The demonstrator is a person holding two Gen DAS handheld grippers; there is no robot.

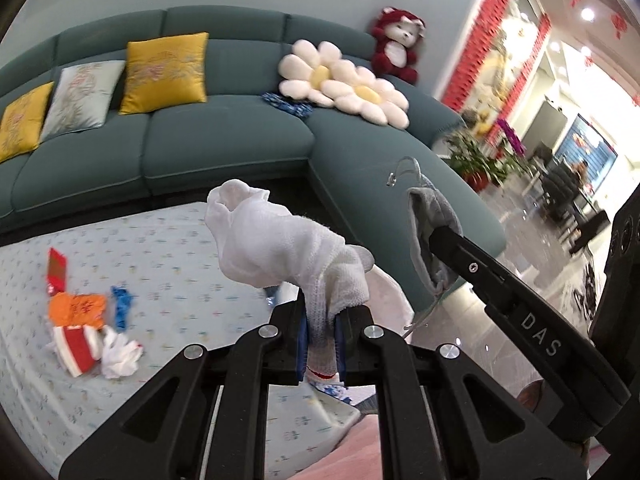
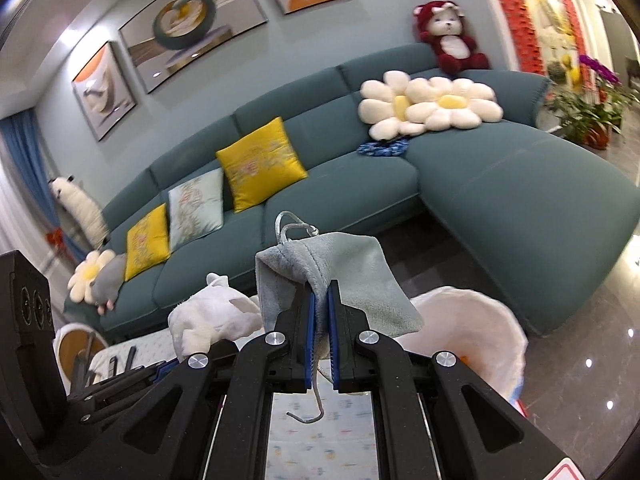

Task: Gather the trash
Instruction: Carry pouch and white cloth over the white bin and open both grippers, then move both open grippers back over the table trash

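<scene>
My left gripper is shut on a white knit glove, held up in the air above the table. The glove's cuff sits between the blue pads and its fingers flop to the upper left. My right gripper is shut on a grey fleece drawstring pouch, whose cord dangles below the pads. In the left wrist view the pouch hangs to the right of the glove. A pile of trash lies on the table's left: an orange wrapper, a blue wrapper, crumpled white paper and a red-and-white carton.
A white-lined basket stands just below and right of the pouch. The table carries a pale patterned cloth. Behind it runs a teal corner sofa with yellow cushions, flower cushions and a red plush toy. Glossy floor and potted plants lie to the right.
</scene>
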